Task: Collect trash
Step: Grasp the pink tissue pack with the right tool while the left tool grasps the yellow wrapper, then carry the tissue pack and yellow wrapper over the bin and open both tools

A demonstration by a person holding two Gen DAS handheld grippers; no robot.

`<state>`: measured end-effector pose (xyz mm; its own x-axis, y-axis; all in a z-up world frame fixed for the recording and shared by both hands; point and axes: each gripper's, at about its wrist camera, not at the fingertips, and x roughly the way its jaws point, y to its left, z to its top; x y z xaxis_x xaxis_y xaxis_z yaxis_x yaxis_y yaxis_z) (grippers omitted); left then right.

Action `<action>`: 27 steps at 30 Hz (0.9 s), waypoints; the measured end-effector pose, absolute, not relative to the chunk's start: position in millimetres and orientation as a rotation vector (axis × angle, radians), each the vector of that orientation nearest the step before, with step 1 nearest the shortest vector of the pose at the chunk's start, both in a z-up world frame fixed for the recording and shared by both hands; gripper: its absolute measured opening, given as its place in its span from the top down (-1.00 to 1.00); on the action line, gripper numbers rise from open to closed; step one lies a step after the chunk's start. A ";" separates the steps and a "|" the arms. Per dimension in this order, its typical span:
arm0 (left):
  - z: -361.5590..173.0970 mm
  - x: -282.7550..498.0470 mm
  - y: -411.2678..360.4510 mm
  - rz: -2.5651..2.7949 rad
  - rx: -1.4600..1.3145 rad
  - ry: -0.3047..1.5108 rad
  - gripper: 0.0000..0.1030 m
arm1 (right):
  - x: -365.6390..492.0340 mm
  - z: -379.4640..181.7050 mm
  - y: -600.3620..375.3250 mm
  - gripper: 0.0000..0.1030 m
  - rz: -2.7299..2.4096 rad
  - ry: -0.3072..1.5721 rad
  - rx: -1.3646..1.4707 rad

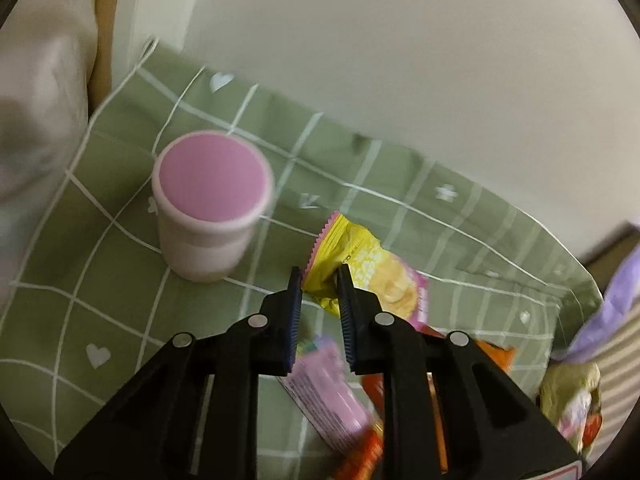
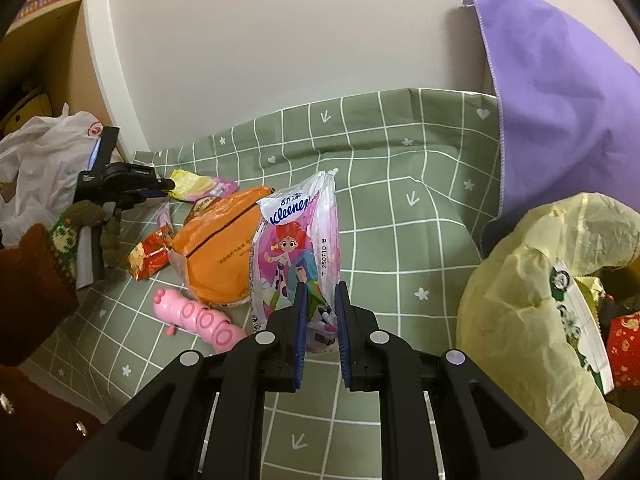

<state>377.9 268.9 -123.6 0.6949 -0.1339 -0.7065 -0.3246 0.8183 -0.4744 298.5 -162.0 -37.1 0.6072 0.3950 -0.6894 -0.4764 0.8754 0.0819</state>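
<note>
Where left wrist misses: Kleenex pack (image 2: 296, 248)

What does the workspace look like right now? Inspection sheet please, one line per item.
Surface: green checked cloth, wrinkled, white wall behind.
Job's things: yellow snack wrapper; Kleenex tissue pack; orange wrapper and red wrapper lying on the cloth; yellow trash bag open, wrappers inside.
Clutter: pink-lidded cup upright; pink caterpillar toy; purple cloth; white plastic bag.
Grippers: left gripper shut on the yellow snack wrapper's edge; right gripper shut on the tissue pack's lower end.
Cables: nothing seen.
Surroundings: wooden shelf at left.
</note>
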 end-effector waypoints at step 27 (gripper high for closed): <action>93.4 300.2 138.6 -0.258 -0.303 0.461 0.83 | 270.1 48.2 -234.4 0.73 0.376 0.532 -0.044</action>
